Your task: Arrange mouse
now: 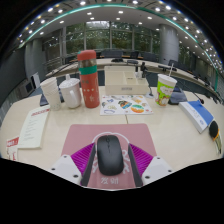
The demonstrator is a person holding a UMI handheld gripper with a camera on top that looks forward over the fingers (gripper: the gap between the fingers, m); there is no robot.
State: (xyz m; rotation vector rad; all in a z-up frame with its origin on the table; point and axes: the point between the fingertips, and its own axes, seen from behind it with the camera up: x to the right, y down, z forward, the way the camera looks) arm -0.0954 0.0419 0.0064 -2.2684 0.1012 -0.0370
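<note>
Sitting between the two fingers of the gripper (108, 170) is one dark grey mouse (107, 155), rounded and smooth-backed, its nose pointing away and its tail end reaching down between the fingertips. Each finger carries a magenta pad (77, 160) on its inner face; the pads lie close against the mouse's flanks, but whether they actually press on it cannot be told, so the grip itself stays uncertain. The mouse rests on a single flat pink mat (105, 134), rectangular and matte, which lies on a pale, smooth table (170, 135). Beyond the mat, flat on the table, lies one colourfully printed sheet (127, 104). Standing upright behind that, to the left, is one tall orange-red bottle (89, 79) with a teal band near the top and a clear body. Left of the bottle stand two pale, glossy cups (62, 92) just beside one another. To the right of the printed sheet stands one green-and-white paper cup (166, 89) with a straw rising from it. At the table's left side lies one white booklet (34, 128) with a red edge; at the right side lies one blue-covered book (199, 115), angled. Farther off are more desks under rows of ceiling lights.
</note>
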